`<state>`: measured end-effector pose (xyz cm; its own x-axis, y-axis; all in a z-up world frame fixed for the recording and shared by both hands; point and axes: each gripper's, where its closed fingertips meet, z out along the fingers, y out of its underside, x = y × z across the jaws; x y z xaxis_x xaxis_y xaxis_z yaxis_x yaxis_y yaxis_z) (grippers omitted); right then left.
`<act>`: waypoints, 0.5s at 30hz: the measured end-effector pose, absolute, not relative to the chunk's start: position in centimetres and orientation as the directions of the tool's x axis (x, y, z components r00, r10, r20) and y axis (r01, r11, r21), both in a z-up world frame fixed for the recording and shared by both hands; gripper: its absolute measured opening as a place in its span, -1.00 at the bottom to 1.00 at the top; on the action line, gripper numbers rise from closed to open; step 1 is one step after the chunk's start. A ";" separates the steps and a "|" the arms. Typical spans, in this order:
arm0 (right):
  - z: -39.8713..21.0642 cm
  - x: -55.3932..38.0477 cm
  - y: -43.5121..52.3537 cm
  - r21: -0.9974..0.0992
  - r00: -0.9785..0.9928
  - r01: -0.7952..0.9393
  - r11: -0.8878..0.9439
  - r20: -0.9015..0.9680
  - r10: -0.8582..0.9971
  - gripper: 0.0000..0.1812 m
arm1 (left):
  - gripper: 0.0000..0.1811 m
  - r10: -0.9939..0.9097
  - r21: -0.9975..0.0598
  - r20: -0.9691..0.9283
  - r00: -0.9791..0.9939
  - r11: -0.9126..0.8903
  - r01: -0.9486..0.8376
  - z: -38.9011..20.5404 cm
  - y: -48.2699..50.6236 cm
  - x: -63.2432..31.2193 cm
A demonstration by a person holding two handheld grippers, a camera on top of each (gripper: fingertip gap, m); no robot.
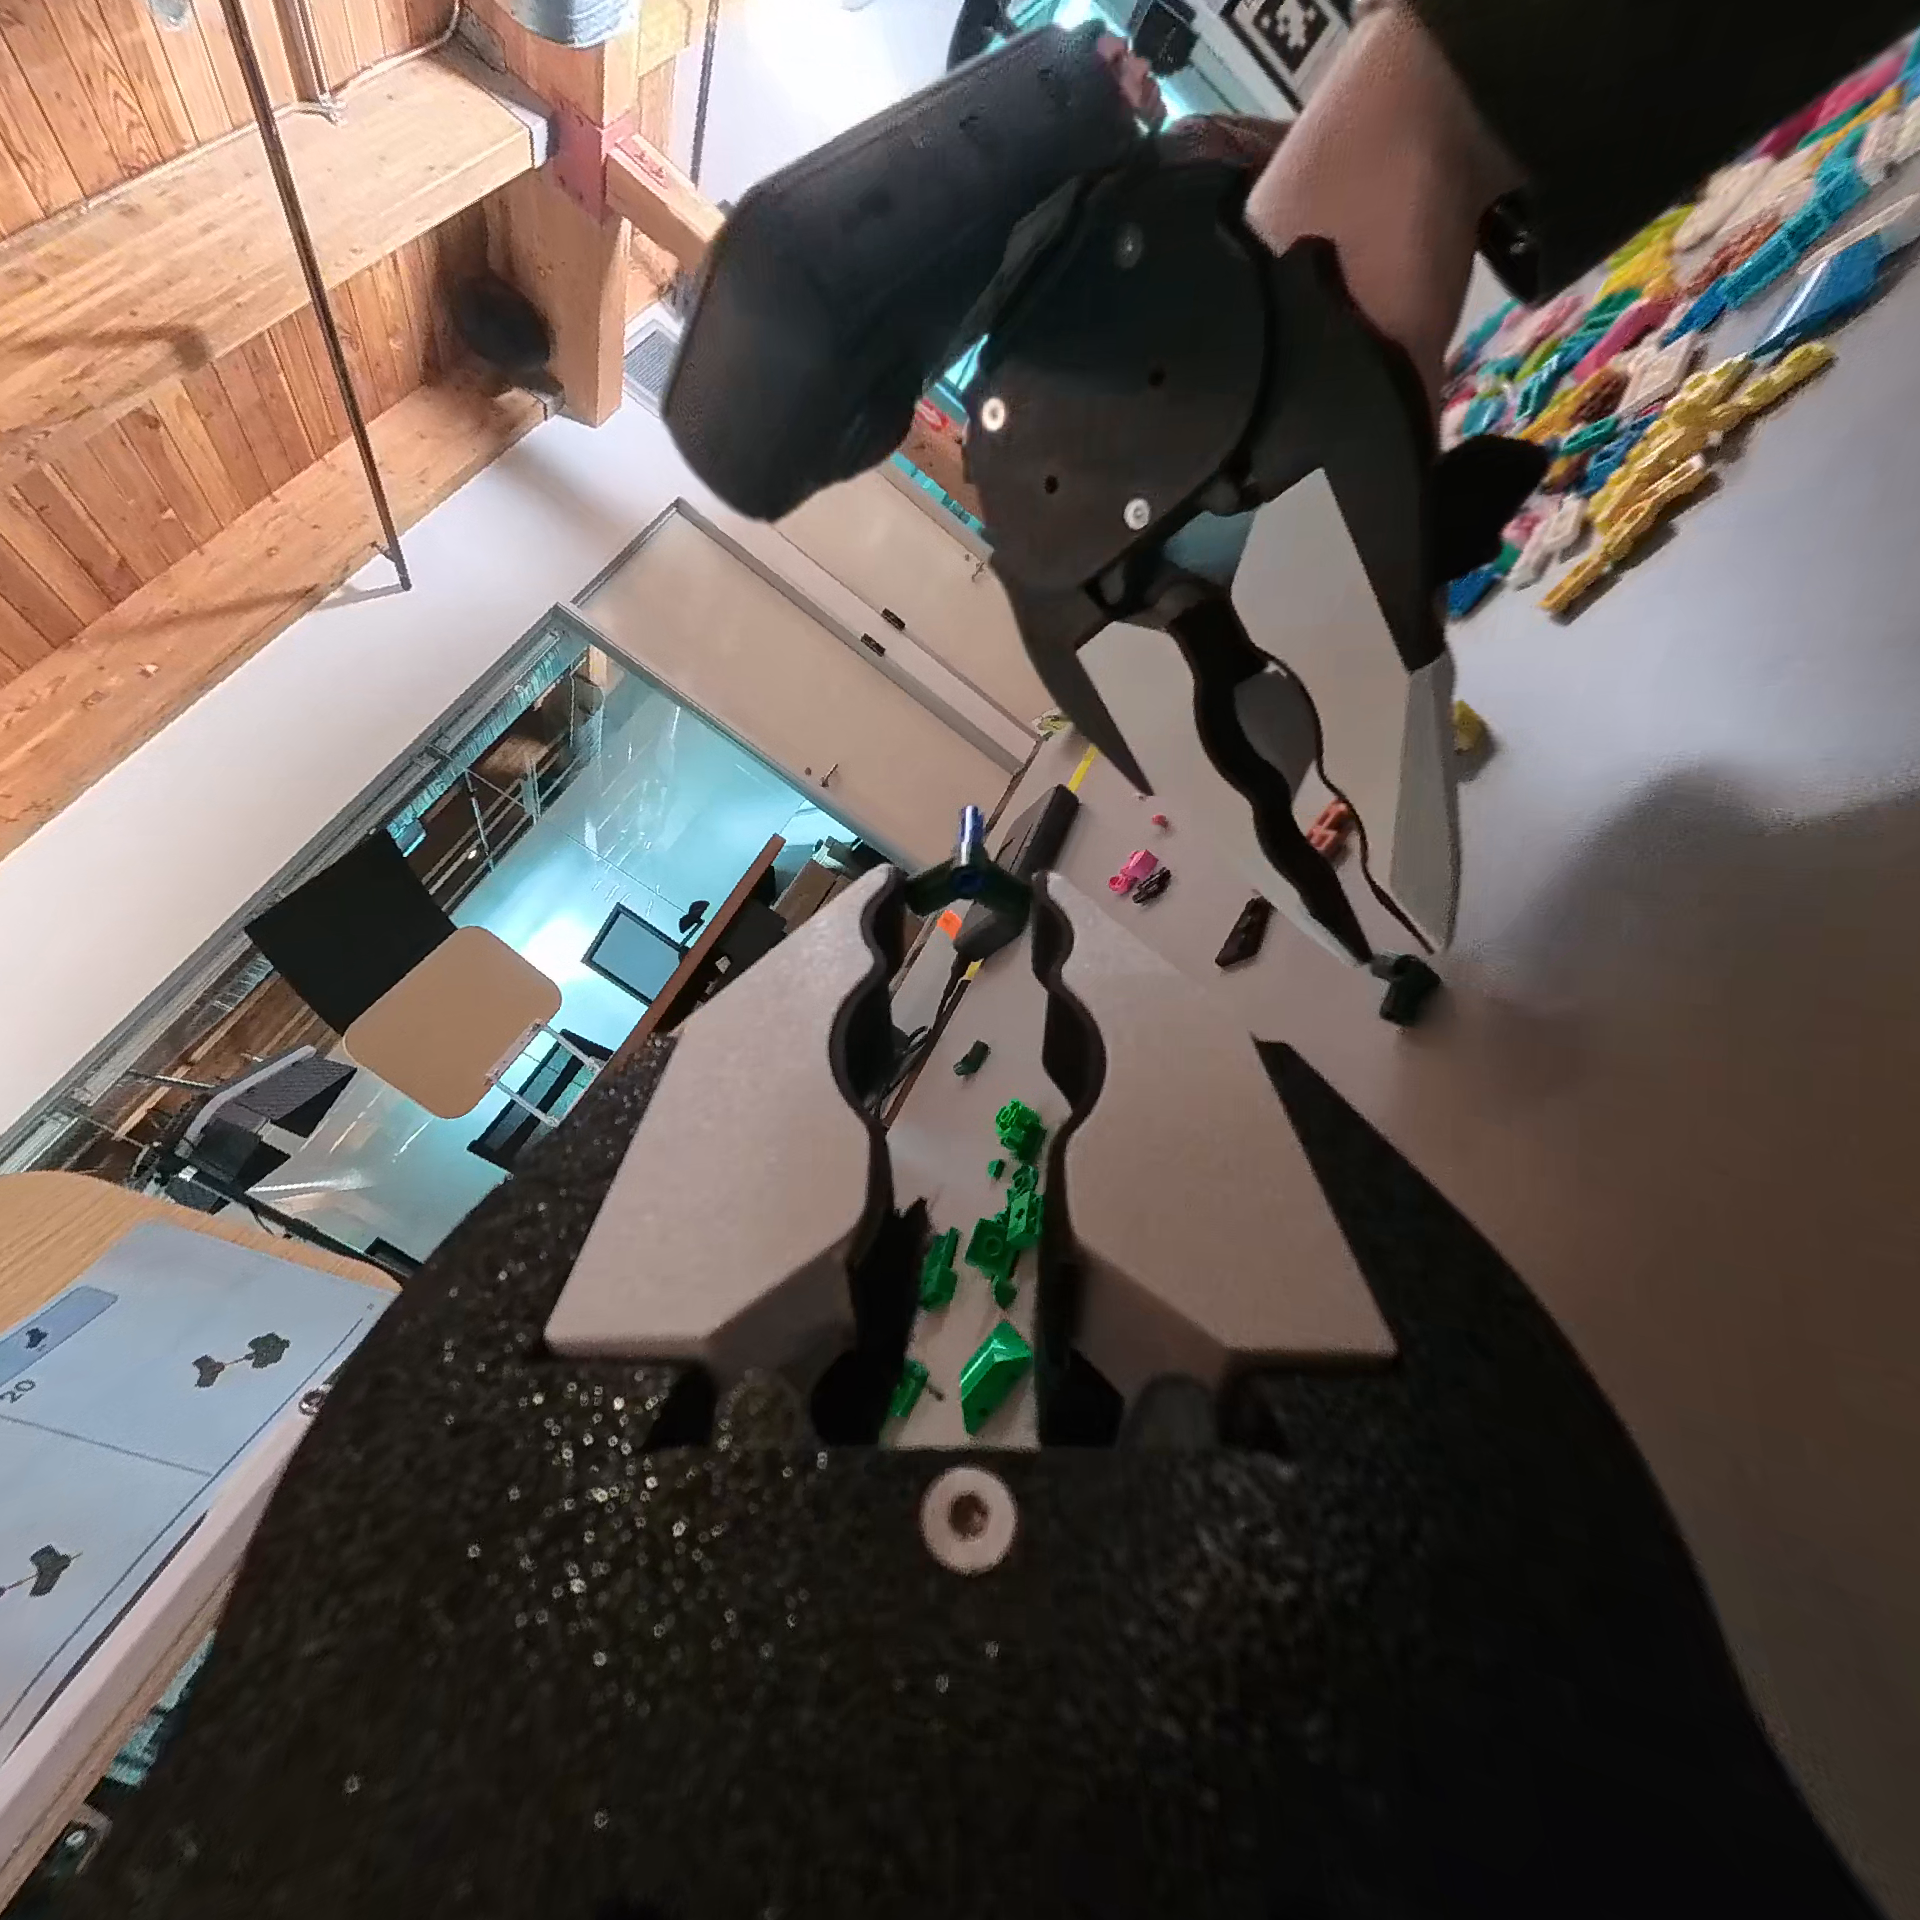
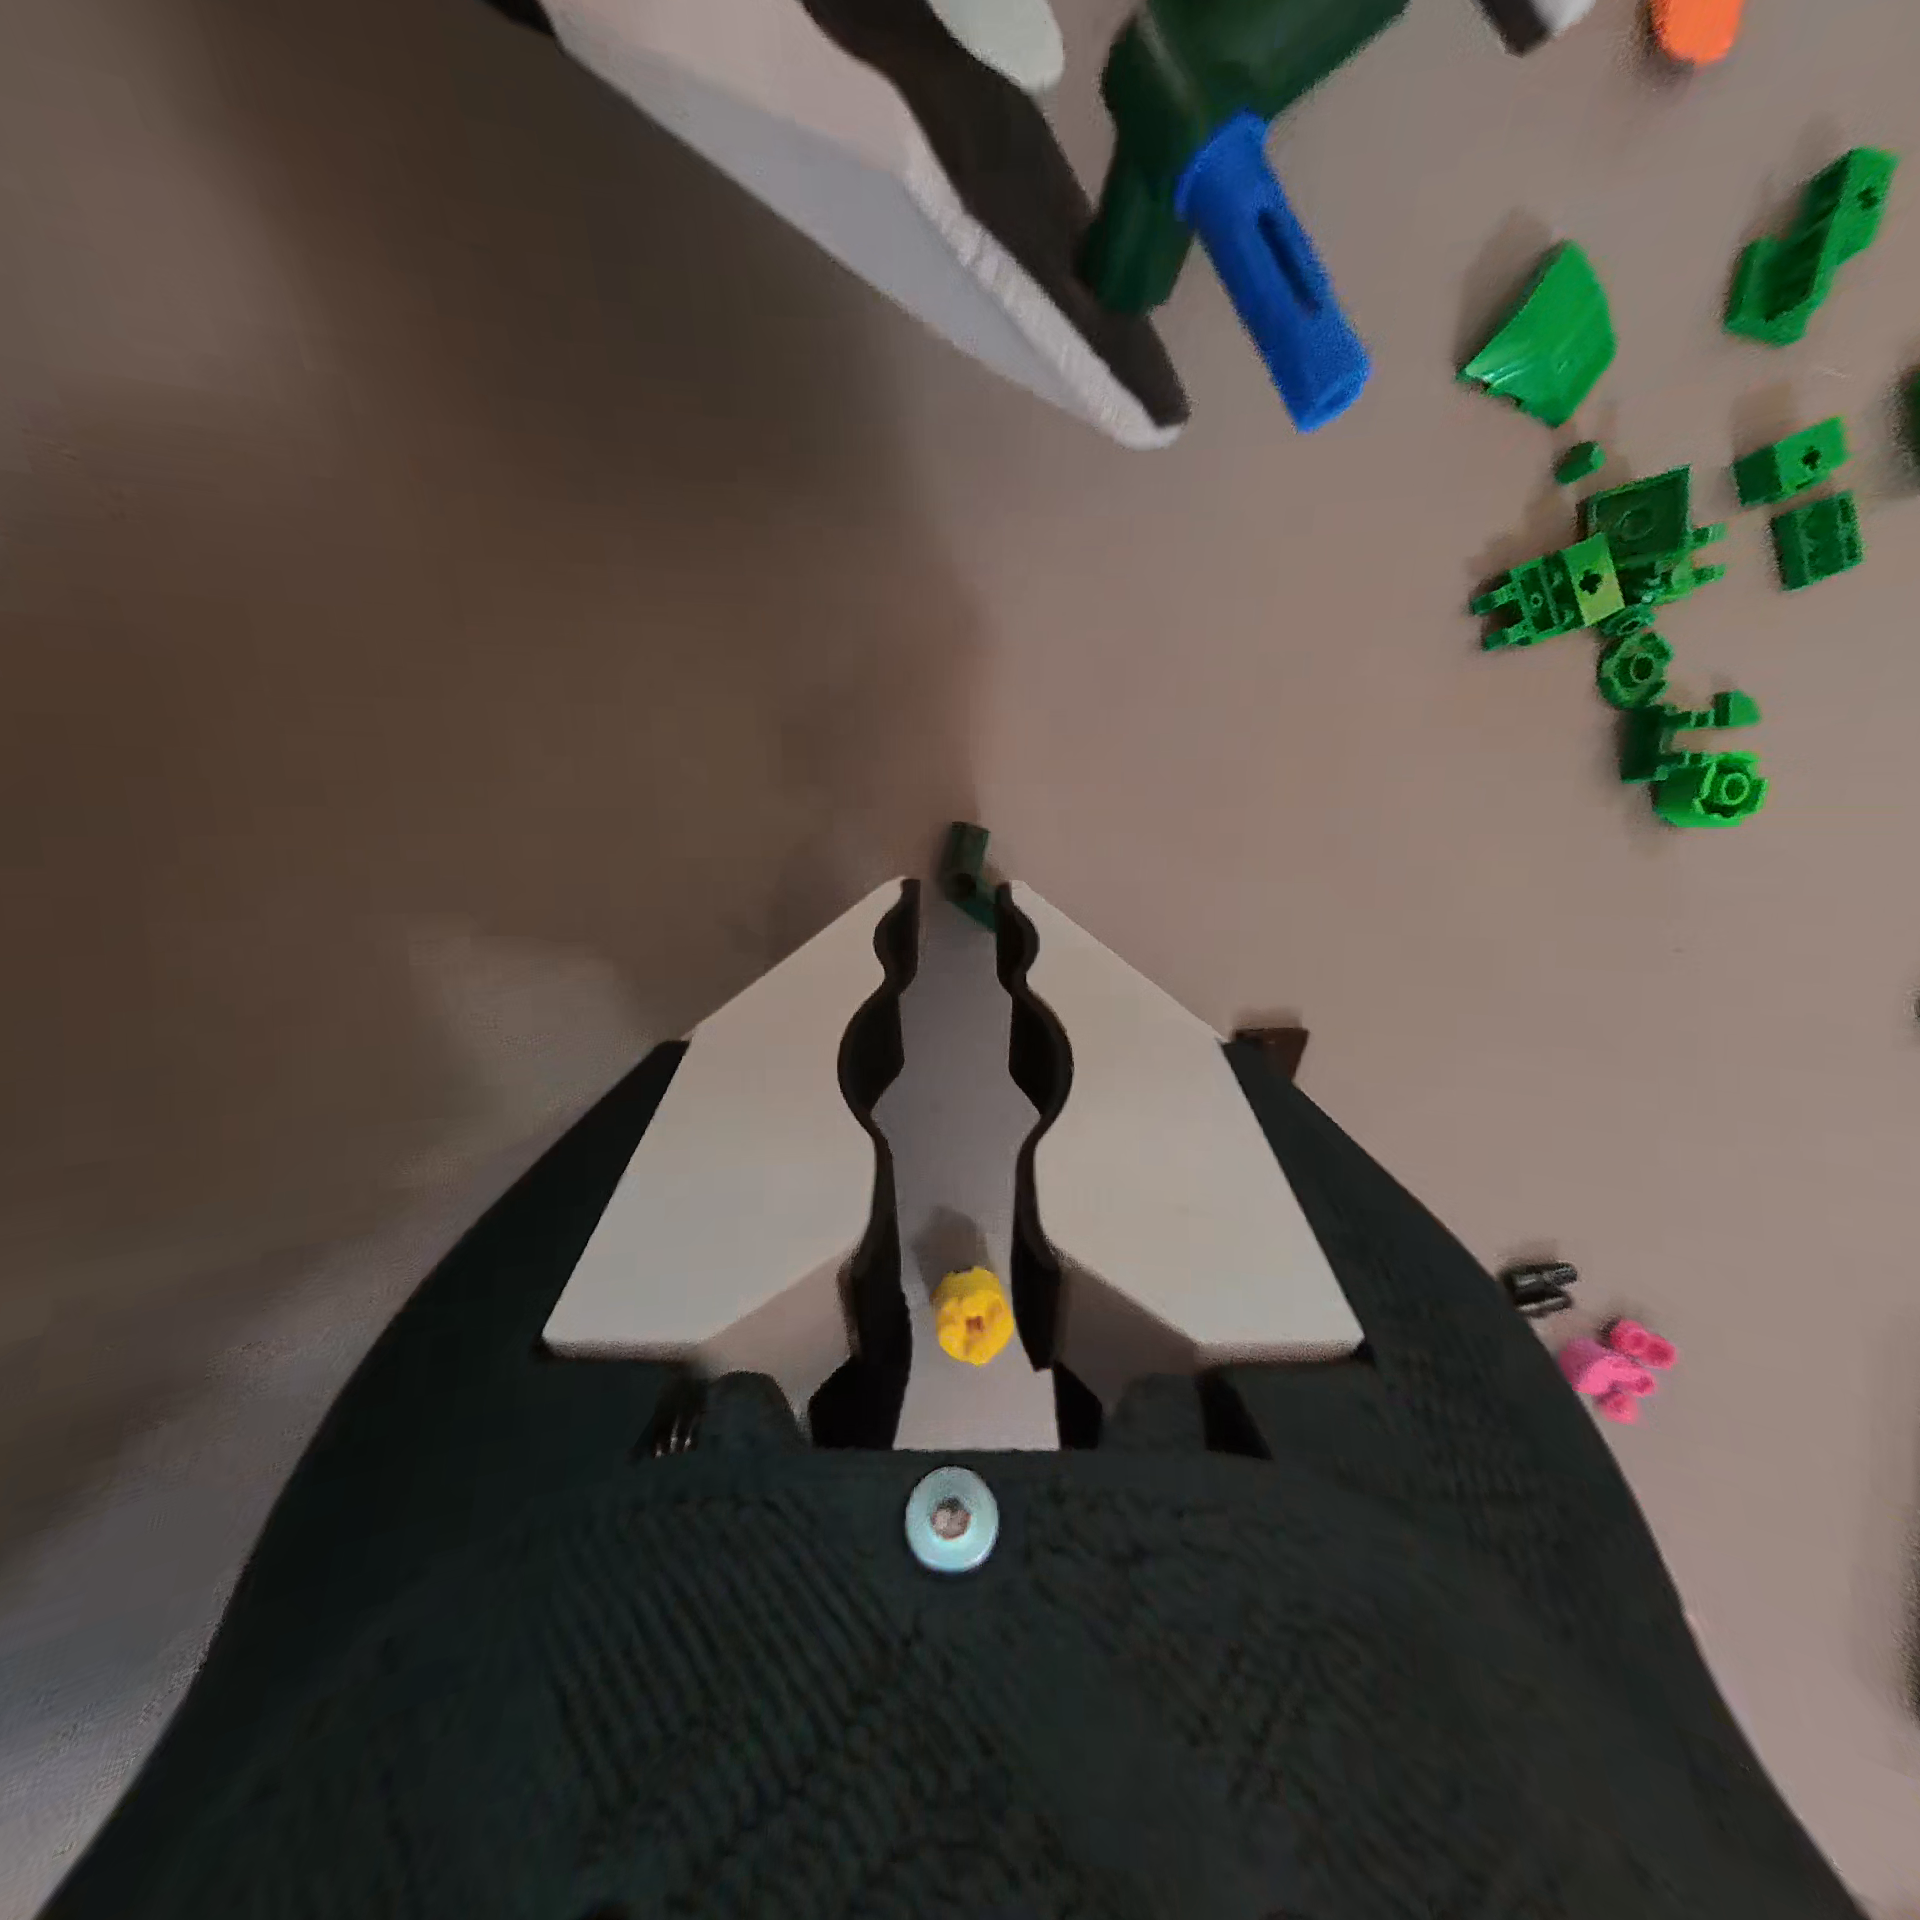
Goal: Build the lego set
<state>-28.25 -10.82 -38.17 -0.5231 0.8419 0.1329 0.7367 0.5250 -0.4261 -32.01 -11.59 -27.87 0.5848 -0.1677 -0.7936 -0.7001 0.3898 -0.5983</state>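
1. Nearest in the left wrist view, our left gripper (image 1: 961,883) is raised off the table, its fingertips pinching a small dark green piece with a blue pin (image 1: 968,831) stuck through it.
2. Below that gripper, on the grey table (image 1: 1662,1039), loose bright green bricks (image 1: 997,1247) lie scattered.
3. In the right wrist view, our right gripper (image 2: 961,894) points down at the table, fingers slightly apart; a small dark green piece (image 2: 966,862) sits right at the tips. We cannot tell whether it is gripped or only touched.
4. A yellow round piece (image 2: 974,1317) lies on the table, seen between the bases of the right fingers.
5. Beside the right gripper, a pink piece (image 2: 1616,1366) and a small black piece (image 2: 1541,1283) lie close together.
6. Farther out, a dark brown piece (image 1: 1244,930) lies alone.
7. At the far table edge, a large heap of yellow, teal, pink and white bricks (image 1: 1662,364).
8. Left of the table, an open instruction booklet (image 1: 125,1455).
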 end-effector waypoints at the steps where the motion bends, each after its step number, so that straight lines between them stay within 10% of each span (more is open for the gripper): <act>1: -38.1 -28.3 -10.8 -0.407 -0.536 0.735 0.542 0.141 0.832 -0.87 | -0.76 -0.168 -0.598 -0.794 0.585 0.390 -0.700 -27.9 -11.6 -32.0; 8: -38.5 -28.6 -11.1 -0.356 -0.566 0.739 0.572 0.131 0.814 -0.94 | -0.77 -0.180 -0.595 -0.797 0.577 0.395 -0.700 -28.0 -11.7 -31.8; 15: -29.4 -30.0 -11.6 -0.944 -0.284 0.326 -0.040 -0.138 0.949 -0.95 | -0.77 -0.241 -0.638 -0.763 0.600 0.427 -0.640 -27.6 -12.4 -30.7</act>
<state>-30.01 -11.58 -29.36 -0.2844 0.9487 -0.1381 0.3263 -0.0396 -0.9444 -30.65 -12.36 -27.58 0.6002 -0.2406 -0.7628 -0.6403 0.4270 -0.6385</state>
